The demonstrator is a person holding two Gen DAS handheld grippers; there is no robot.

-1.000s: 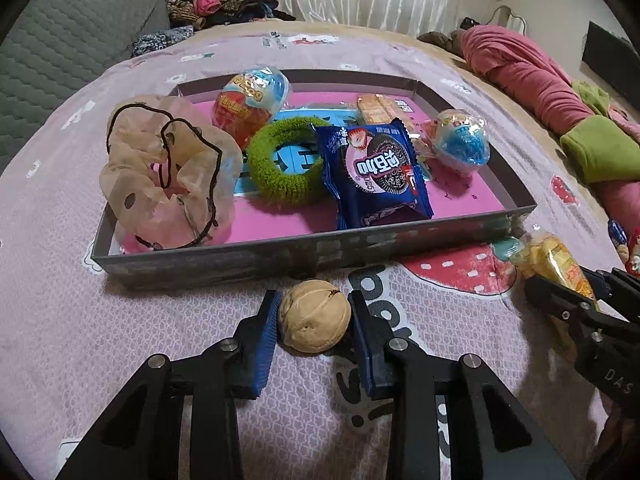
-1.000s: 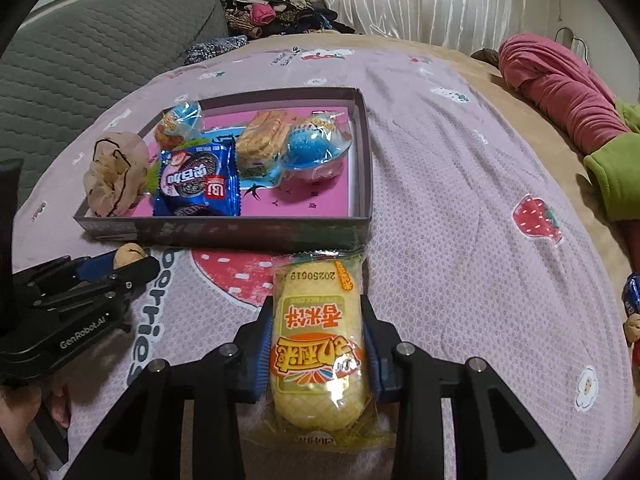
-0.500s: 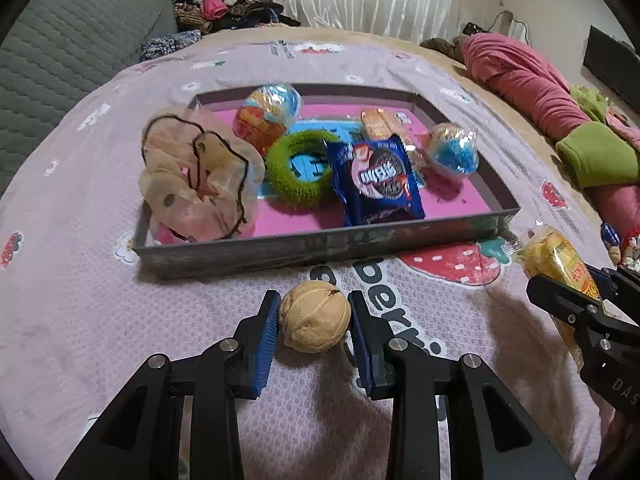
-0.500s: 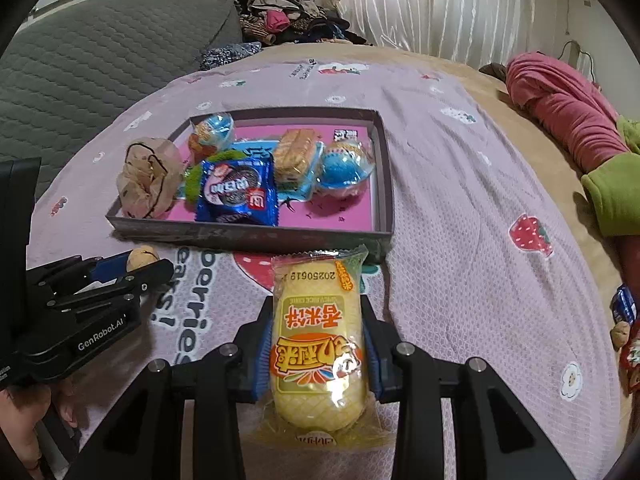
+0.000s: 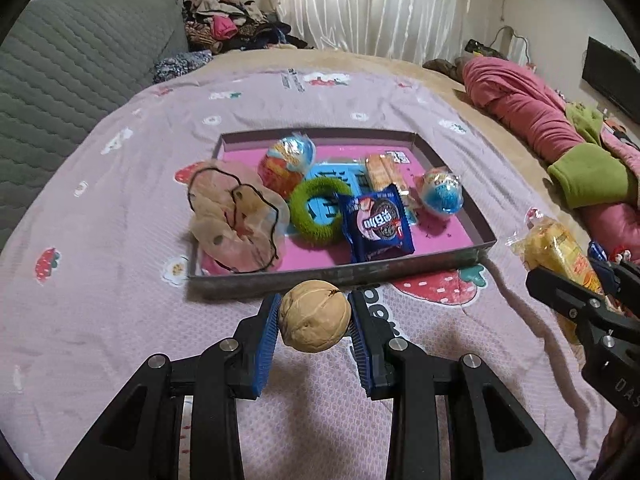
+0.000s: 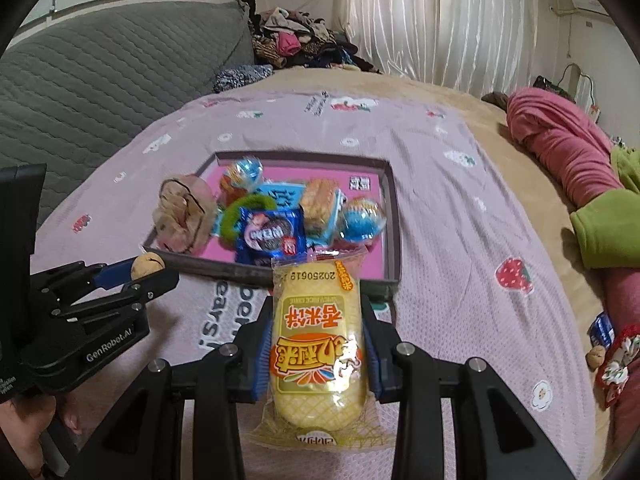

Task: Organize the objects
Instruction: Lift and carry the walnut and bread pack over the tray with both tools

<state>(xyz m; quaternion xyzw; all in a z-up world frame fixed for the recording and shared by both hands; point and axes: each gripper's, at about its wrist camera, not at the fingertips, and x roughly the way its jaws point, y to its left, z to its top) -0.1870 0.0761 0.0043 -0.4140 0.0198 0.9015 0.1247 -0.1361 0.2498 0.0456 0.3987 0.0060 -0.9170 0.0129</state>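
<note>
My left gripper [image 5: 314, 312] is shut on a tan walnut [image 5: 315, 316], held above the bedspread just short of the near wall of a shallow grey tray [image 5: 486, 236]. The tray's pink floor holds a peach scrunchie [image 5: 236, 220], a green ring [image 5: 318, 216], a blue cookie pack [image 5: 378, 224], two round wrapped sweets and a wafer pack. My right gripper [image 6: 318, 316] is shut on a yellow packaged rice cake [image 6: 318, 344], also lifted, in front of the tray's [image 6: 394, 216] near right corner. In the right wrist view the left gripper [image 6: 150, 270] with the walnut [image 6: 147, 265] shows at the left.
A lilac strawberry-print bedspread [image 5: 100, 240] covers the bed. Pink and green bedding [image 5: 560, 136] lies along the right. A grey quilted headboard [image 5: 60, 64] and a clothes pile [image 5: 224, 28] are at the back. A second walnut [image 6: 596, 357] and small items sit at the right edge.
Both grippers have risen with the walnut and the rice cake still gripped, so the tray looks smaller and farther in both views.
</note>
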